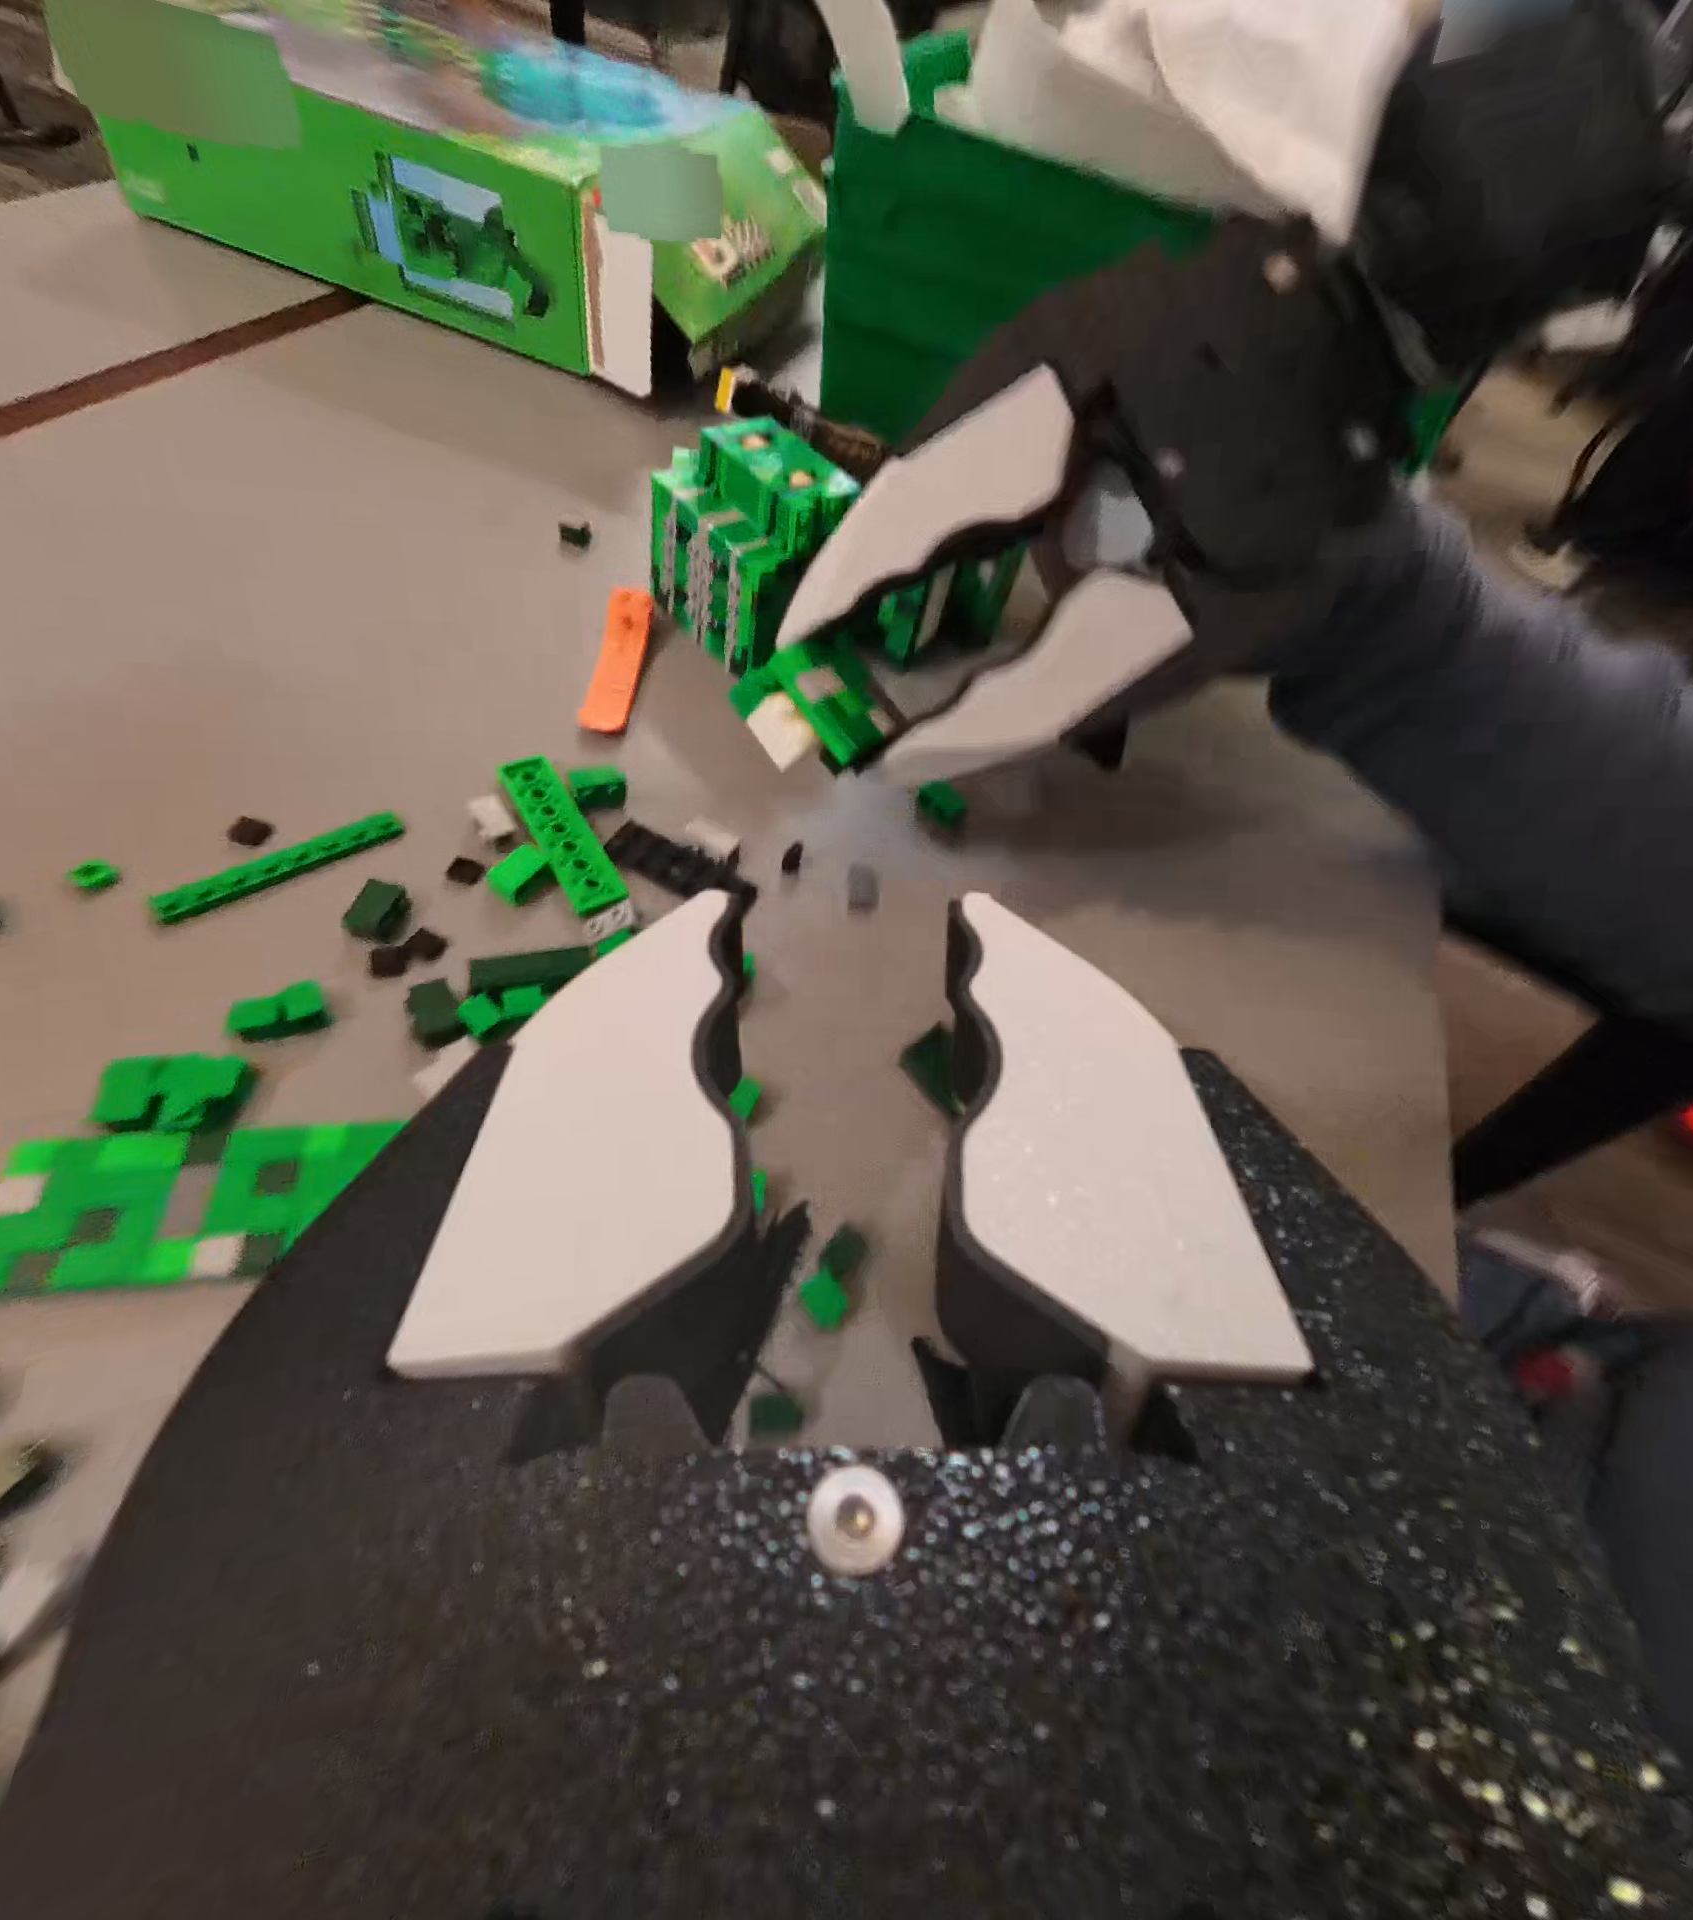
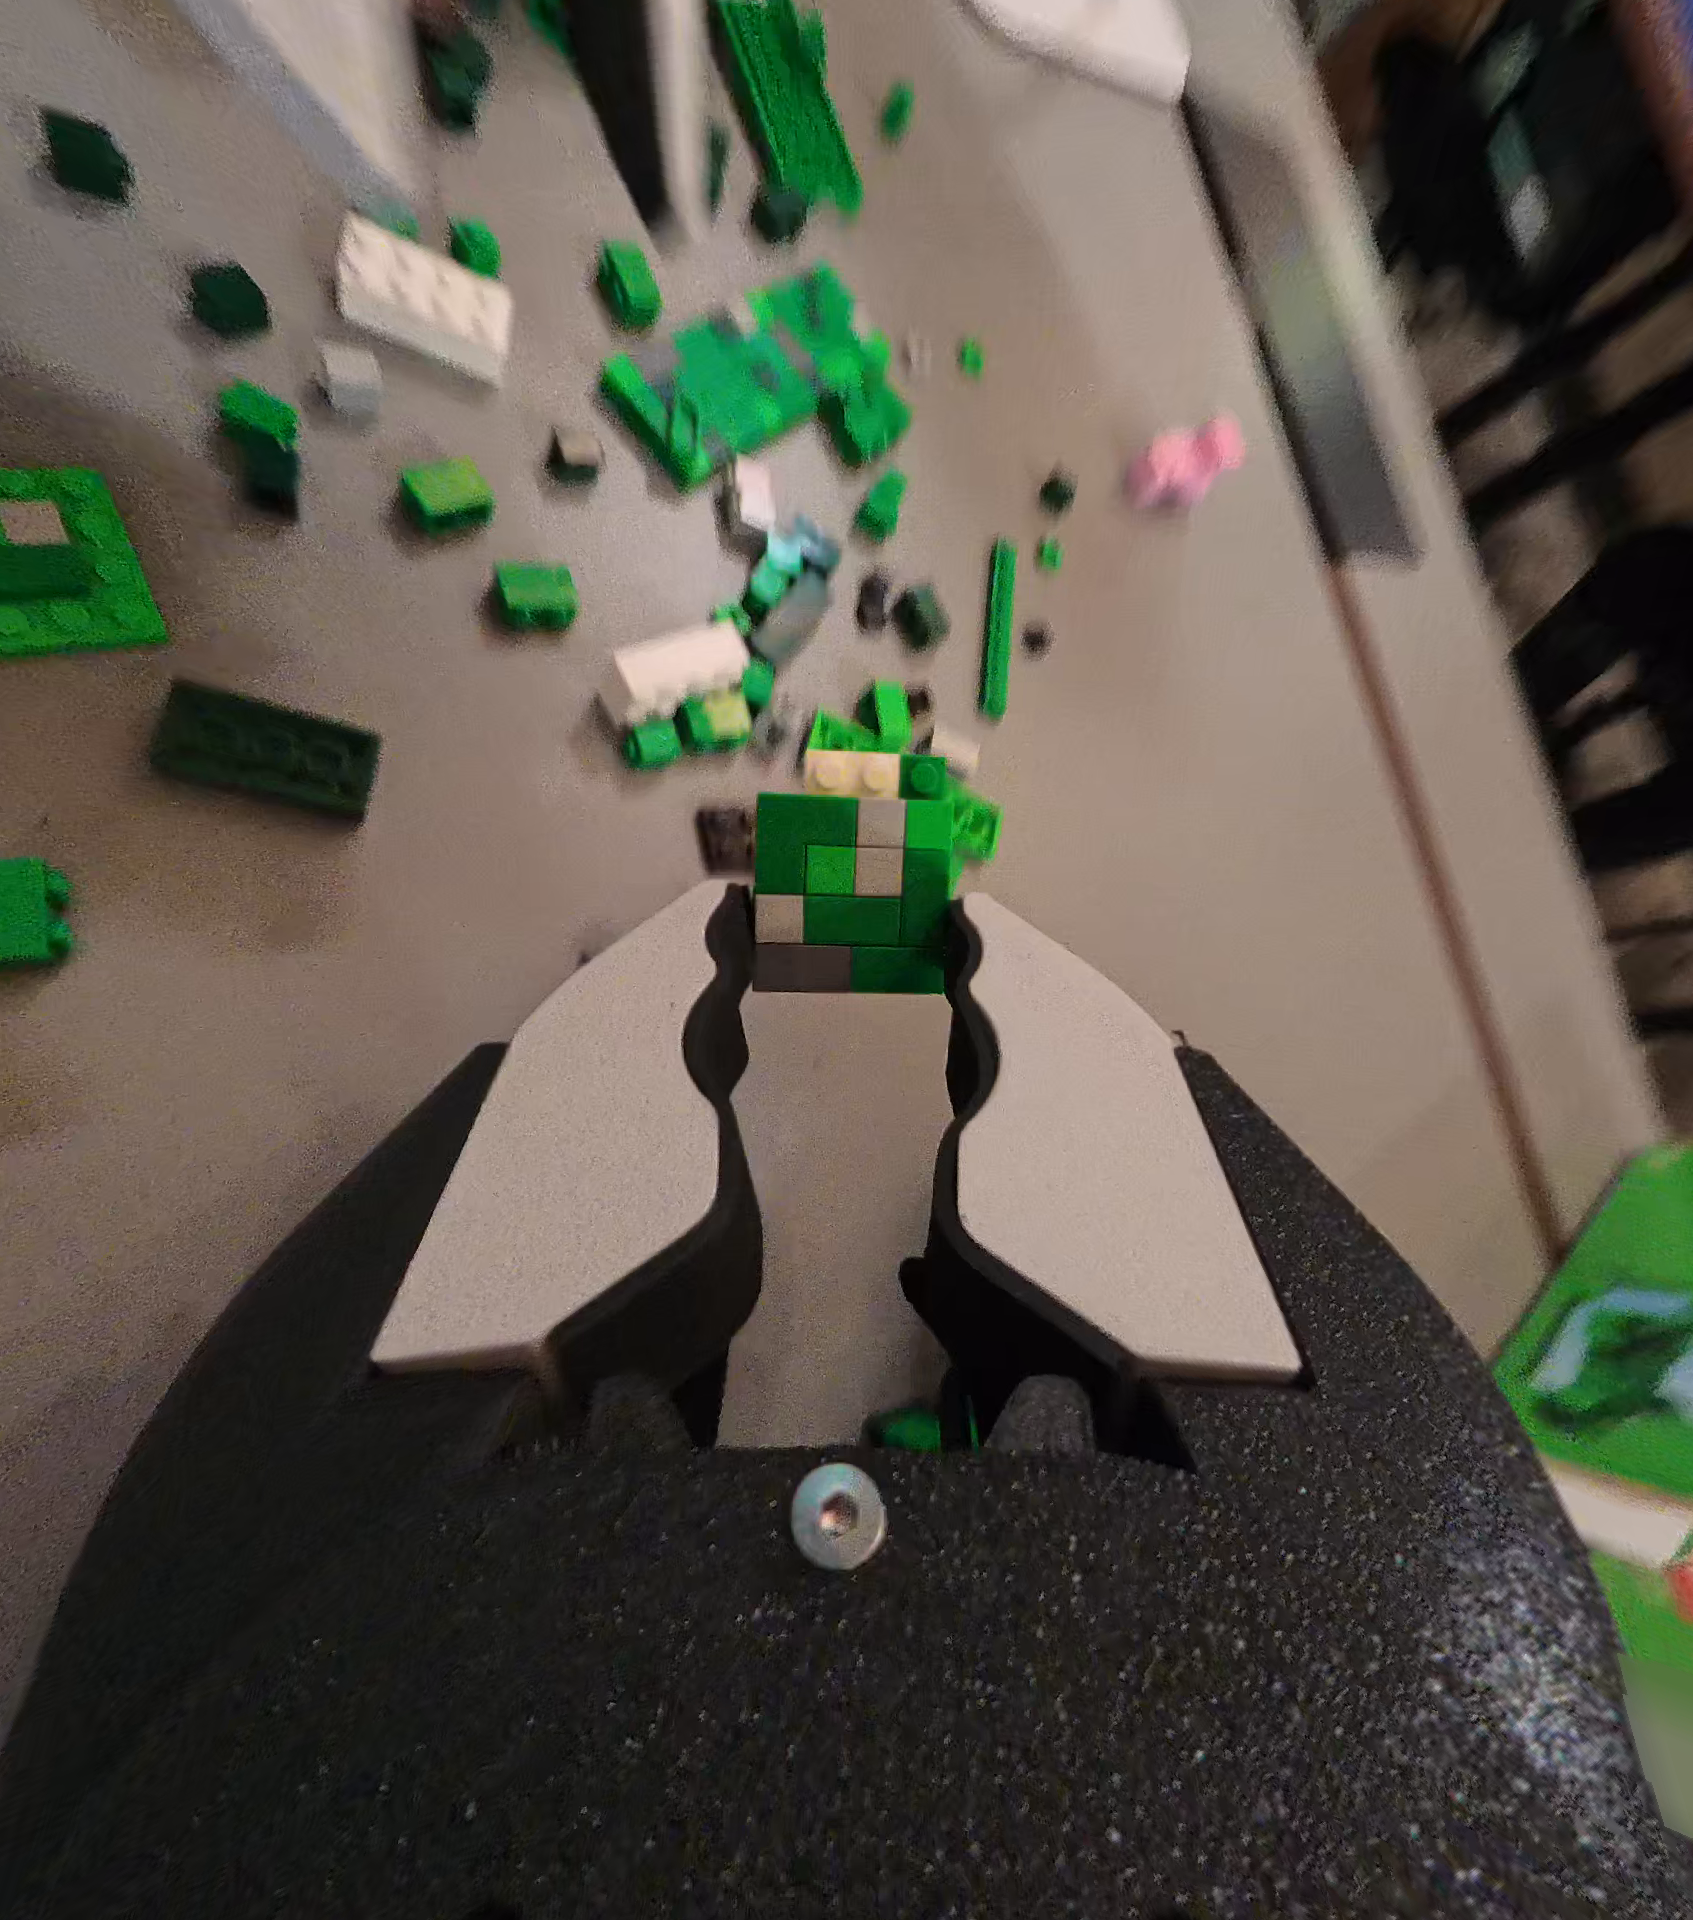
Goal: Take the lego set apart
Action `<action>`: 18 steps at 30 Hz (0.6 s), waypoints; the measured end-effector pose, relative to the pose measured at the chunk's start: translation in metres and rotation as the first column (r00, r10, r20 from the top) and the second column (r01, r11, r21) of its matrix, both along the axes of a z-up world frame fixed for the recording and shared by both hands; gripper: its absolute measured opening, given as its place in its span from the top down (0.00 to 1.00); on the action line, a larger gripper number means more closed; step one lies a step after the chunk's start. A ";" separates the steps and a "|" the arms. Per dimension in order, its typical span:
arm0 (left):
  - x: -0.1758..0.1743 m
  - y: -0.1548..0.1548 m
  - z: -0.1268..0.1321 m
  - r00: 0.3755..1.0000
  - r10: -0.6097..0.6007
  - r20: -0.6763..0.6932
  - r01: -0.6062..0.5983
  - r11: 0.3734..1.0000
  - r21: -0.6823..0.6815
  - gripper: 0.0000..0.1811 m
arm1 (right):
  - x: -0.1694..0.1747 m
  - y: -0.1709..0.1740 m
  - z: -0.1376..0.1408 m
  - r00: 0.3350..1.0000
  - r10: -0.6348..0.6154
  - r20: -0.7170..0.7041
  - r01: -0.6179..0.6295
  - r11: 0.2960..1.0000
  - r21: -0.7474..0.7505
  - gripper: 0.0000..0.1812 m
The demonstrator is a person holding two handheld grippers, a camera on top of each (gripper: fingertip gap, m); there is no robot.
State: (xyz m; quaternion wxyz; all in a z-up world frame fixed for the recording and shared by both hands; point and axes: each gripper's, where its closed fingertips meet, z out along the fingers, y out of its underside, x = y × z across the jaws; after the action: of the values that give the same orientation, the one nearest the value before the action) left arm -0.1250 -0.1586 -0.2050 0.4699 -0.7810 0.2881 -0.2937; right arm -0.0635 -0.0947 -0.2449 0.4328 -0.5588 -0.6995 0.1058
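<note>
My right gripper (image 2: 850, 940) is shut on a small green, white and grey lego chunk (image 2: 852, 894) and holds it above the grey table. It also shows in the left wrist view (image 1: 826, 696), holding the chunk (image 1: 811, 712) just in front of the remaining green lego body (image 1: 748, 530), which stands on the table. My left gripper (image 1: 847, 920) is open and empty, low over the table, a short way in front of the right gripper. Loose green, dark green and white bricks (image 1: 561, 831) lie scattered around.
The green lego box (image 1: 426, 218) and a green bag (image 1: 956, 239) stand at the back. An orange brick separator (image 1: 618, 670) lies left of the body. A flat green plate assembly (image 1: 156, 1205) lies at the left. The table edge (image 1: 1444, 1039) runs at the right. The left gripper's tips are roughly 10 cm from the right gripper's. To the orange brick separator (image 1: 618, 670): right tips about 10 cm, left tips about 20 cm.
</note>
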 end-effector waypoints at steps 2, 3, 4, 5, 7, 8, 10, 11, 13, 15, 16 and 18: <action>0.007 0.017 -0.005 0.996 0.019 0.088 -0.015 0.999 -0.046 0.81 | -0.014 -0.009 0.012 0.996 0.078 -0.042 -0.072 0.990 0.124 0.81; 0.009 0.024 -0.007 0.990 0.030 0.139 -0.019 0.997 -0.077 0.82 | -0.020 -0.012 0.016 0.993 0.105 -0.049 -0.095 0.982 0.165 0.81; 0.012 0.027 -0.006 0.978 0.019 0.206 0.005 0.993 -0.116 0.82 | -0.024 -0.016 0.019 0.990 0.127 -0.055 -0.114 0.973 0.199 0.81; 0.016 0.027 -0.005 0.961 0.003 0.278 0.042 0.987 -0.158 0.83 | -0.029 -0.018 0.021 0.987 0.146 -0.061 -0.129 0.965 0.228 0.81; 0.017 0.029 -0.001 0.924 -0.004 0.383 0.086 0.977 -0.197 0.84 | -0.035 -0.023 0.025 0.981 0.181 -0.066 -0.157 0.948 0.276 0.81; 0.015 0.031 -0.002 0.918 -0.002 0.398 0.091 0.975 -0.204 0.85 | -0.038 -0.025 0.027 0.978 0.197 -0.069 -0.168 0.940 0.295 0.81; 0.015 0.026 -0.002 0.904 -0.042 0.425 0.140 0.969 -0.203 0.93 | -0.042 -0.029 0.028 0.973 0.221 -0.071 -0.189 0.930 0.316 0.81; 0.014 0.025 -0.001 0.897 -0.045 0.440 0.150 0.967 -0.207 0.94 | -0.043 -0.030 0.029 0.971 0.228 -0.074 -0.194 0.927 0.320 0.81; 0.012 0.023 0.001 0.889 -0.064 0.453 0.167 0.967 -0.192 0.94 | -0.046 -0.032 0.031 0.965 0.246 -0.091 -0.205 0.924 0.322 0.81; 0.009 0.023 0.002 0.880 -0.061 0.470 0.169 0.967 -0.192 0.94 | -0.049 -0.033 0.032 0.963 0.253 -0.097 -0.208 0.920 0.331 0.81; 0.007 0.023 0.002 0.878 -0.053 0.475 0.164 0.967 -0.195 0.94 | -0.050 -0.032 0.032 0.963 0.252 -0.095 -0.206 0.918 0.340 0.81; 0.003 0.026 0.001 0.876 -0.021 0.481 0.135 0.970 -0.204 0.94 | -0.054 -0.029 0.031 0.970 0.228 -0.085 -0.183 0.913 0.364 0.81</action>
State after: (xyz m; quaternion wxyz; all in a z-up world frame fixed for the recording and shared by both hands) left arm -0.1218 -0.1327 -0.2040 0.4199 -0.7219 0.1591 -0.5265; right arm -0.1173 -0.1236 -0.2136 0.5557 -0.3873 -0.7334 0.0582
